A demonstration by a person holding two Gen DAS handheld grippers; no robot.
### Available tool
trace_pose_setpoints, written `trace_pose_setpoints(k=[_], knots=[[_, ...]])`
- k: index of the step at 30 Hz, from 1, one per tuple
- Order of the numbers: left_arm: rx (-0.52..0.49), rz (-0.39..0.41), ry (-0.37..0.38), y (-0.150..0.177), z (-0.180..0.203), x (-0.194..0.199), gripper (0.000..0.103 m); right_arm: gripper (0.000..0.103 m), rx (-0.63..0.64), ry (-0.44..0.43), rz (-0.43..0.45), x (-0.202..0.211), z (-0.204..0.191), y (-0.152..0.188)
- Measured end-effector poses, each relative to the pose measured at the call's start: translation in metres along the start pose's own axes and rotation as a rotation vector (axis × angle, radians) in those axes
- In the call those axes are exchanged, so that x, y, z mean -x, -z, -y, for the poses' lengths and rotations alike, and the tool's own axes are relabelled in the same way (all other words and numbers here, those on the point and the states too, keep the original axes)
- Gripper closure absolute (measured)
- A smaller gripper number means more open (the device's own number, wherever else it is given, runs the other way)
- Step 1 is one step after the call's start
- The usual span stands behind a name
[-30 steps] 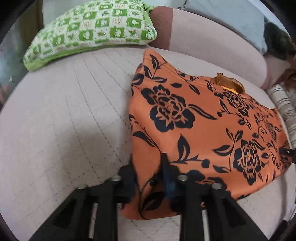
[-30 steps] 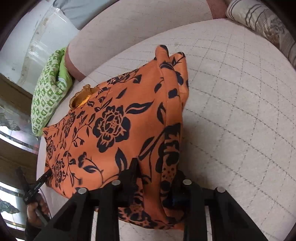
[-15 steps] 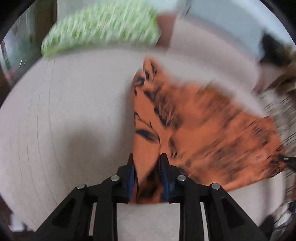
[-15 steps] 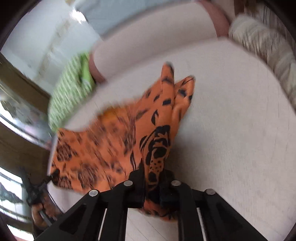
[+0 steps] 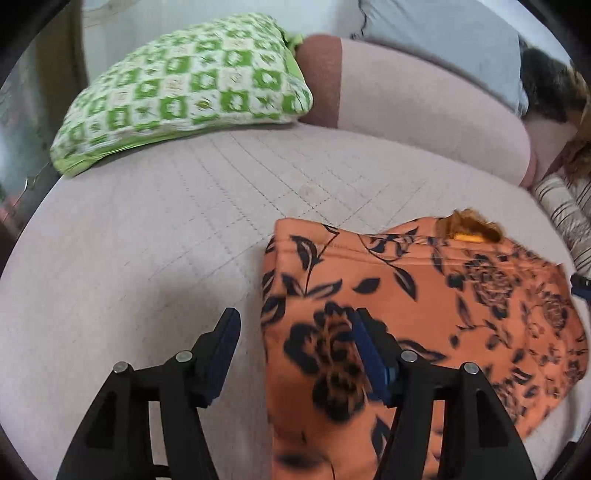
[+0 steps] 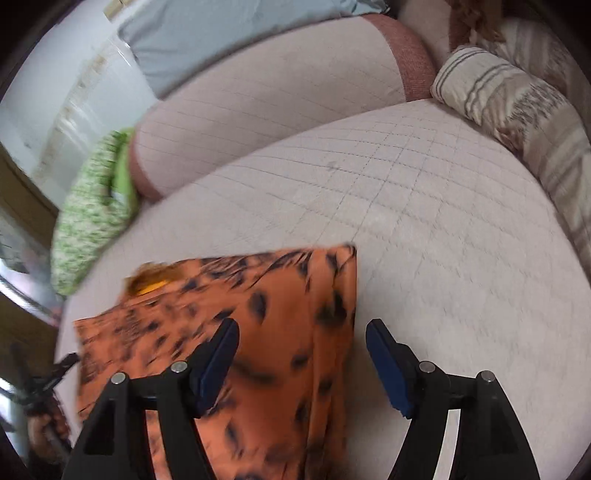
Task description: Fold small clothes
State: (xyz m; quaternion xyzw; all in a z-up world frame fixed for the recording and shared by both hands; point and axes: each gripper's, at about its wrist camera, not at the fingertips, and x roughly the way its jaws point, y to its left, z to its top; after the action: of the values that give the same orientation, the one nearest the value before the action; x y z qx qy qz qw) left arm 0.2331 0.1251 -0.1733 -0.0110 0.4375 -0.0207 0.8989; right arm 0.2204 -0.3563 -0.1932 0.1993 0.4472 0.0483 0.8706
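Note:
An orange garment with a black flower print lies folded on the pale quilted sofa seat. It also shows in the right wrist view, blurred. My left gripper is open and empty, straddling the garment's left edge. My right gripper is open and empty, straddling the garment's right edge. The garment's yellow-lined neck opening points toward the sofa back.
A green and white checked cushion lies at the back left of the seat. A striped beige cushion lies at the right. The sofa backrest runs behind, with a grey-blue cloth on it.
Both grippers were shut on the garment's near corners, carried them forward over it, and have opened and let go. The garment now lies folded, shorter than before.

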Motion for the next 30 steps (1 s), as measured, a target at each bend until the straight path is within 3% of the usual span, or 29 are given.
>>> trace_pose_setpoints(k=[1, 2, 3, 5, 7, 9, 11, 12, 13, 14, 15, 18, 19, 22, 25, 26, 28, 29, 30], knots=[[0.002, -0.009, -0.003, -0.004, -0.001, -0.008, 0.049, 0.049, 0.04, 0.018, -0.02, -0.012, -0.006, -0.005], [0.005, -0.013, -0.004, -0.003, -0.001, -0.009, 0.065, 0.087, 0.073, 0.047, -0.046, -0.019, -0.01, -0.006], [-0.003, -0.03, -0.012, -0.005, -0.001, -0.013, 0.099, 0.092, 0.108, 0.085, -0.061, -0.024, -0.016, -0.006], [0.0, 0.02, -0.018, -0.007, -0.002, -0.003, 0.098, 0.097, 0.195, 0.137, -0.011, -0.015, -0.031, -0.008], [0.007, 0.098, -0.044, -0.004, -0.004, 0.012, 0.098, 0.097, 0.276, 0.216, 0.13, 0.015, -0.043, -0.007], [0.033, 0.093, -0.054, 0.001, -0.008, 0.008, 0.097, 0.097, 0.279, 0.249, 0.204, 0.022, -0.043, -0.008], [0.041, -0.021, -0.079, 0.006, -0.009, -0.021, 0.092, 0.094, 0.262, 0.256, 0.102, -0.014, -0.031, -0.011], [0.041, 0.004, -0.095, 0.007, -0.008, -0.019, 0.086, 0.093, 0.232, 0.259, 0.006, -0.035, -0.018, -0.01], [0.042, 0.028, -0.107, 0.005, -0.007, -0.01, 0.076, 0.093, 0.199, 0.256, -0.006, -0.038, -0.011, -0.008], [0.057, 0.045, -0.091, 0.003, -0.009, 0.001, 0.068, 0.091, 0.171, 0.239, 0.048, -0.027, -0.008, -0.005], [0.07, 0.053, -0.071, 0.002, -0.009, 0.01, 0.05, 0.087, 0.149, 0.245, 0.092, -0.013, -0.007, -0.003], [0.02, 0.128, -0.09, 0.004, -0.004, 0.049, 0.046, 0.055, 0.114, 0.252, 0.19, 0.027, -0.011, 0.003], [-0.003, 0.147, -0.083, 0.009, 0.0, 0.063, 0.046, 0.043, 0.099, 0.215, 0.228, 0.044, -0.016, 0.007], [-0.029, 0.156, -0.043, 0.034, 0.013, 0.099, 0.038, 0.041, 0.064, 0.015, 0.247, 0.084, -0.029, 0.034], [-0.036, 0.116, -0.038, 0.06, 0.024, 0.105, 0.034, 0.038, 0.025, -0.232, 0.141, 0.083, -0.036, 0.071], [-0.032, 0.092, -0.039, 0.068, 0.028, 0.101, 0.033, 0.033, 0.007, -0.259, 0.093, 0.071, -0.033, 0.082], [-0.016, 0.005, -0.06, 0.081, 0.034, 0.083, 0.032, 0.031, -0.068, -0.194, -0.009, 0.034, -0.013, 0.095], [-0.007, -0.038, -0.069, 0.086, 0.034, 0.075, 0.032, 0.037, -0.141, -0.179, -0.051, 0.019, 0.001, 0.101], [0.003, -0.069, -0.084, 0.091, 0.034, 0.071, 0.032, 0.04, -0.186, -0.196, -0.011, 0.028, 0.006, 0.104]])
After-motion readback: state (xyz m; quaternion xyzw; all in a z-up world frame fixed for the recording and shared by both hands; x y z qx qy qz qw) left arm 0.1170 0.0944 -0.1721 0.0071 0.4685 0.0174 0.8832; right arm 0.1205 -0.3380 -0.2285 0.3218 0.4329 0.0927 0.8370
